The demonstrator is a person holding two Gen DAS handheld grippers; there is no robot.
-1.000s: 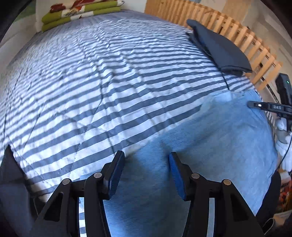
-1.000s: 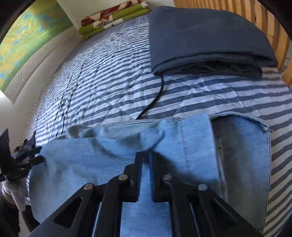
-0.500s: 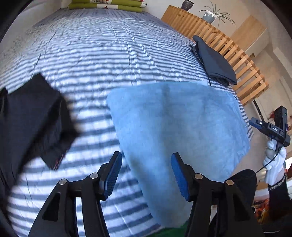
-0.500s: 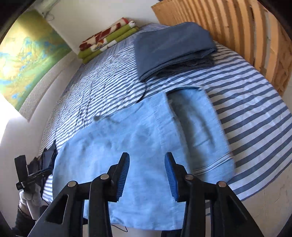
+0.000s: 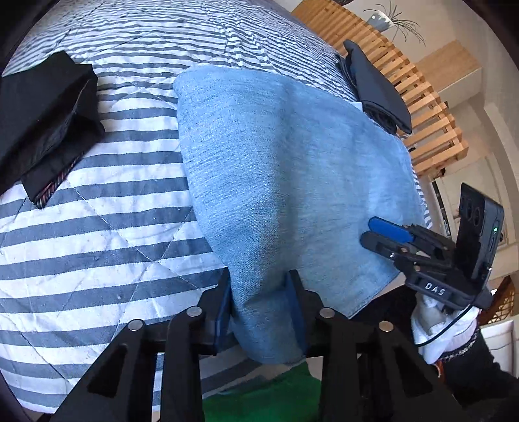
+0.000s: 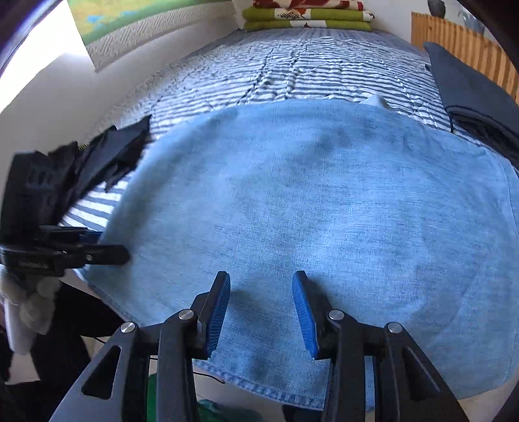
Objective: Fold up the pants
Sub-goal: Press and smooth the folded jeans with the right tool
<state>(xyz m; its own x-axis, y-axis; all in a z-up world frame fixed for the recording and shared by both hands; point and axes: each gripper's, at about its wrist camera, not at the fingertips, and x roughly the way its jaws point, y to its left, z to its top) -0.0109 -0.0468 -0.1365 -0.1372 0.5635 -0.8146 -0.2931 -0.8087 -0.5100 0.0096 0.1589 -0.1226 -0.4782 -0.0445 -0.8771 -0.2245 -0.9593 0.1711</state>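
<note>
Left tool [image 5: 261,300]: jaws partly closed after narrowing in the last moment, with a raised fold of the light-blue denim pants [image 5: 285,155] bunched between the 2 blue pads. The fabric fills the gap and both pads press against it. In the right wrist view this tool [image 6: 125,250] reaches the pants' edge from 9 o'clock.

Right tool [image 6: 261,313]: jaws spread to a moderate gap, having opened within the last second. Nothing sits between the pads; they hang over the pants near the hem edge, and contact with the cloth cannot be confirmed. In the left wrist view this tool [image 5: 373,232] appears at 3 o'clock over the pants' far edge.

Readable writing: "DAS" in white on the right tool's black body. No other text is legible.

Pants location: 1 pair, folded into a broad flat panel on the striped bed quilt [image 5: 97,227], near the bed's front edge.

Other items, counted:
- 1 black garment [image 5: 45,117] at 10 o'clock of the pants.
- 1 folded dark navy garment [image 5: 378,87] at 1 o'clock, beside the wooden slatted rail [image 5: 431,107].
- 1 stack of green and red bedding [image 6: 308,14] at 12 o'clock, at the bed's far end.
</note>
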